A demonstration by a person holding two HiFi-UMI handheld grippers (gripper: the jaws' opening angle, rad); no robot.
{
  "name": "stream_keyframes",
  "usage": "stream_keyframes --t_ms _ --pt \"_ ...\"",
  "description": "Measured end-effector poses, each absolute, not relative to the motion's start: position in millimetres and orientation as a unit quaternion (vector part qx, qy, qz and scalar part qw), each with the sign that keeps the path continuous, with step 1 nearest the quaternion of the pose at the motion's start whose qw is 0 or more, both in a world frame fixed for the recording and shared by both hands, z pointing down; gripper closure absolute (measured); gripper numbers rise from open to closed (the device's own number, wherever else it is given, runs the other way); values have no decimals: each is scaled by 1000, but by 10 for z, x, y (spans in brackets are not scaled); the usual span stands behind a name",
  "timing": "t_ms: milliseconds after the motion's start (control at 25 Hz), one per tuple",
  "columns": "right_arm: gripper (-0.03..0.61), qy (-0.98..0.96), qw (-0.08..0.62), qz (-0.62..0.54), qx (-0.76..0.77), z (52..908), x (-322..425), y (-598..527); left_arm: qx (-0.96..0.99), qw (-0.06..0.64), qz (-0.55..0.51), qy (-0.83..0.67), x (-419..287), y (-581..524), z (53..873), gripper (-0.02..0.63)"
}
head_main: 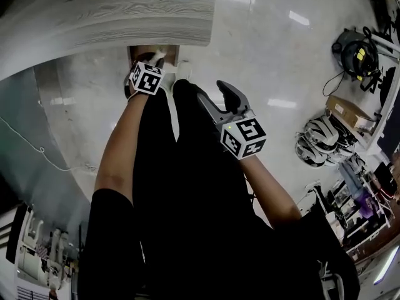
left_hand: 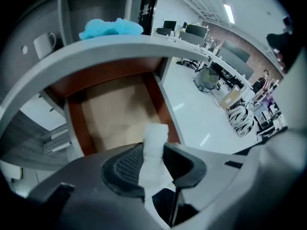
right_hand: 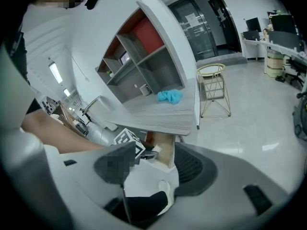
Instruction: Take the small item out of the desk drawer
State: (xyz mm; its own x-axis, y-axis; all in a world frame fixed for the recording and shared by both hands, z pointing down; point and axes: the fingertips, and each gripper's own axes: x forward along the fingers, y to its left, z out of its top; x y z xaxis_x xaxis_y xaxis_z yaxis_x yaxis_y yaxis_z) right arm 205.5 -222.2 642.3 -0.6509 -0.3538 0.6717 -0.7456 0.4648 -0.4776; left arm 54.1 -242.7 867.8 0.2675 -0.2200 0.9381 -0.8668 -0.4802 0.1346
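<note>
My left gripper [left_hand: 154, 163] is shut on a small white crumpled item [left_hand: 154, 140], which sticks up from between the ribbed pads. Just beyond it lies the open desk drawer [left_hand: 112, 111], with a bare tan floor and reddish-brown walls. In the head view the left gripper [head_main: 152, 62] sits at the drawer [head_main: 140, 50] mouth under the desk top [head_main: 112, 17]. My right gripper [head_main: 229, 96] hangs lower and to the right, over the floor. Its jaws stand open in the right gripper view [right_hand: 153, 169] with nothing between them, and they face the drawer [right_hand: 164, 151].
A blue cloth [left_hand: 111, 28] and a white mug [left_hand: 45, 44] rest on the desk top. A wire-frame stool [right_hand: 213, 87] stands beyond the desk end. Cartons, a vacuum cleaner [head_main: 357, 54] and bundled gear [head_main: 324, 139] line the floor at the right. The person's legs fill the lower head view.
</note>
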Motion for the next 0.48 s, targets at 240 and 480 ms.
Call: stream_keyframes --t_ms 240,480 --pt "378 -831 239 385 322 6272 2009 -2328 711 366 419 -430 373 -2254 8093 488" --pt "492 -848 220 367 314 6055 1844 -2469 740 350 358 -449 353 -2091 7376 488"
